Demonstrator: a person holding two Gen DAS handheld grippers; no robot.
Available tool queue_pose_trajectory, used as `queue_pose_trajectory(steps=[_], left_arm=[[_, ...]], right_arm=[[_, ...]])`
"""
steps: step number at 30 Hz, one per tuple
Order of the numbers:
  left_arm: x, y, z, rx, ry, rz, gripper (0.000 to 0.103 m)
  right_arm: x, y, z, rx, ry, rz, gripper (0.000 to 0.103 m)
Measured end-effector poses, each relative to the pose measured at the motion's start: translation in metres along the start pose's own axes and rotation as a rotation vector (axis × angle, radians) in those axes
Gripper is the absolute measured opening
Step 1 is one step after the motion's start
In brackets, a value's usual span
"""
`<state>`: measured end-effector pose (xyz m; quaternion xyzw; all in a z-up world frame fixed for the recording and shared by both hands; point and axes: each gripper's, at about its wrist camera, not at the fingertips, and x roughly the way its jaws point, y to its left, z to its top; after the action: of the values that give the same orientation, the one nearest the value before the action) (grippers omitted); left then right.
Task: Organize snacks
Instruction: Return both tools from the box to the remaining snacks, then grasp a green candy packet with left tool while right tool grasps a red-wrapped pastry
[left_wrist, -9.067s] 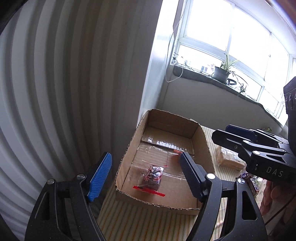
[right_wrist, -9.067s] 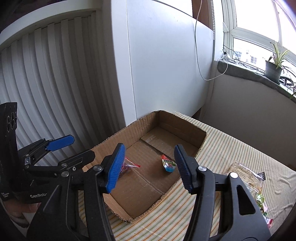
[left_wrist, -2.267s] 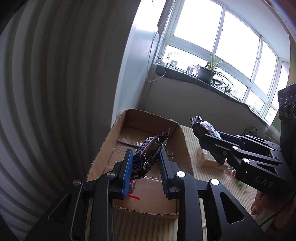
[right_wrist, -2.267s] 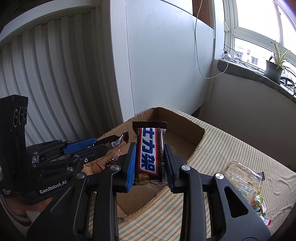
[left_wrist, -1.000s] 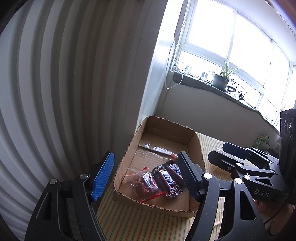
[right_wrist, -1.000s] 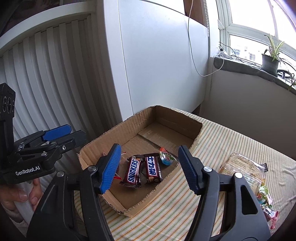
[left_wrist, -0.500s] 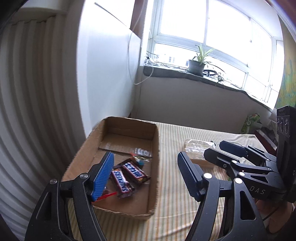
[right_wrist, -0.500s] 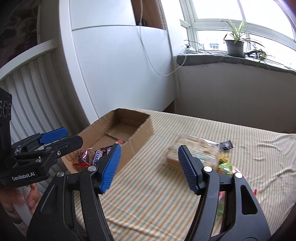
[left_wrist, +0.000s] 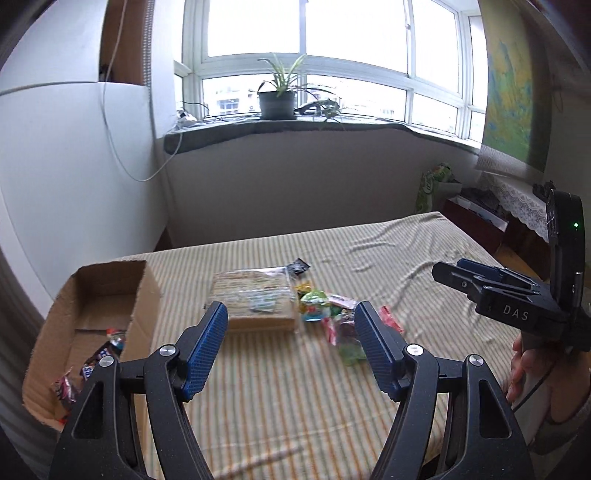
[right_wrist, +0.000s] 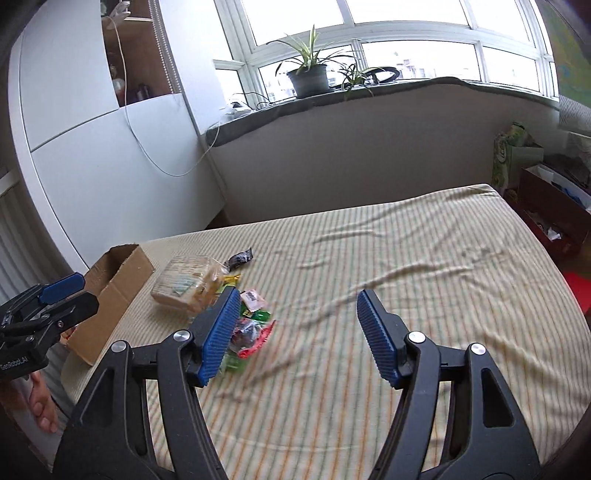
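Snacks, part-sorted: several bars in cardboard box (left_wrist: 92, 295) at desk's left; cracker packet (left_wrist: 255, 301) and candy pile (left_wrist: 332, 317) remain outside on striped cloth; left hand-held gripper (left_wrist: 291, 343) and right hand-held gripper (right_wrist: 295, 332) wide apart, empty.

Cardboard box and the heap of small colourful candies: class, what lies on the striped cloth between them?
In the left wrist view, a clear-wrapped cracker pack lies between the cardboard box and the candy heap.
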<state>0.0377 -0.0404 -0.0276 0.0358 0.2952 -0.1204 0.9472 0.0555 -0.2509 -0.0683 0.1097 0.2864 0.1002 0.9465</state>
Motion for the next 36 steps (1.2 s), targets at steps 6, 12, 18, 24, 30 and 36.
queue_pose_trajectory(steps=[6,12,18,24,30,36], left_arm=[[0.008,-0.016,-0.001,0.017,0.023,-0.03,0.071],[0.026,-0.014,-0.012,-0.016,0.069,-0.058,0.071],[0.063,-0.026,-0.045,-0.092,0.176,-0.117,0.071],[0.084,-0.039,-0.06,-0.169,0.194,-0.131,0.071],[0.099,-0.036,-0.057,-0.208,0.2,-0.129,0.071],[0.101,-0.045,-0.057,-0.158,0.194,-0.129,0.071]], right_arm=[[0.005,0.003,-0.001,-0.025,0.022,0.016,0.072],[0.025,0.021,0.003,-0.137,0.083,0.032,0.073],[0.066,0.045,0.015,-0.437,0.219,0.13,0.083],[0.107,0.06,0.013,-0.668,0.373,0.26,0.083],[0.123,0.067,0.009,-0.711,0.457,0.38,0.075],[0.138,0.071,-0.002,-0.733,0.548,0.428,0.064]])
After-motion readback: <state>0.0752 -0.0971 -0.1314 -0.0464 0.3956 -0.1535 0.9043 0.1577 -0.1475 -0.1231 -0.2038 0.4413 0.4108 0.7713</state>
